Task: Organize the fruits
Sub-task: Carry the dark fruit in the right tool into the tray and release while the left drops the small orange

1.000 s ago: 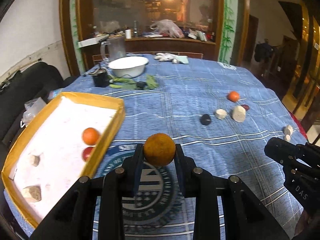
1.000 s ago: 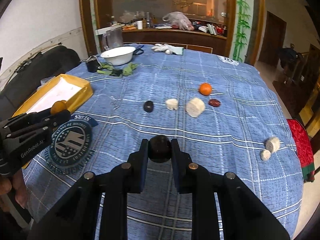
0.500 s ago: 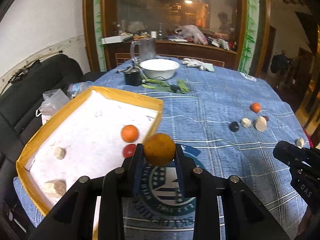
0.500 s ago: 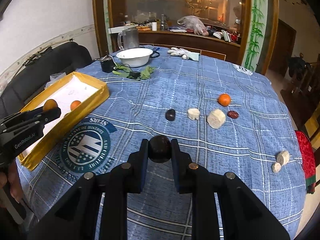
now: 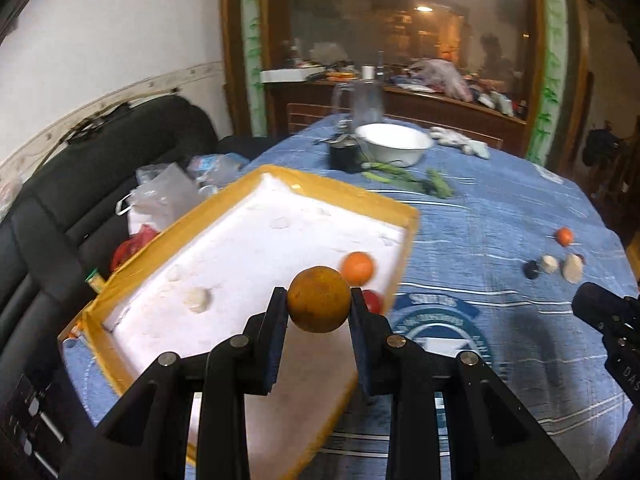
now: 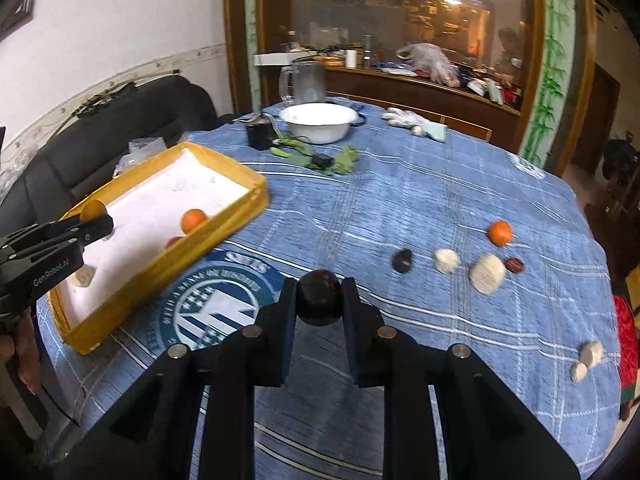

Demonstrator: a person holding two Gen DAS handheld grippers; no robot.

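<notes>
Carrying two fruits at once: your left gripper has its jaws closed on a dull orange fruit, held over the near part of the yellow-rimmed tray; your right gripper pinches a dark round fruit above the blue tablecloth. The tray lies at 10 o'clock in the right wrist view and already holds a tangerine. Step in hand, by my reading: delivery. Next: lower the left, release onto bare white floor, then swing the right toward 10 o'clock.

Orange now seemingly over tray.
</notes>
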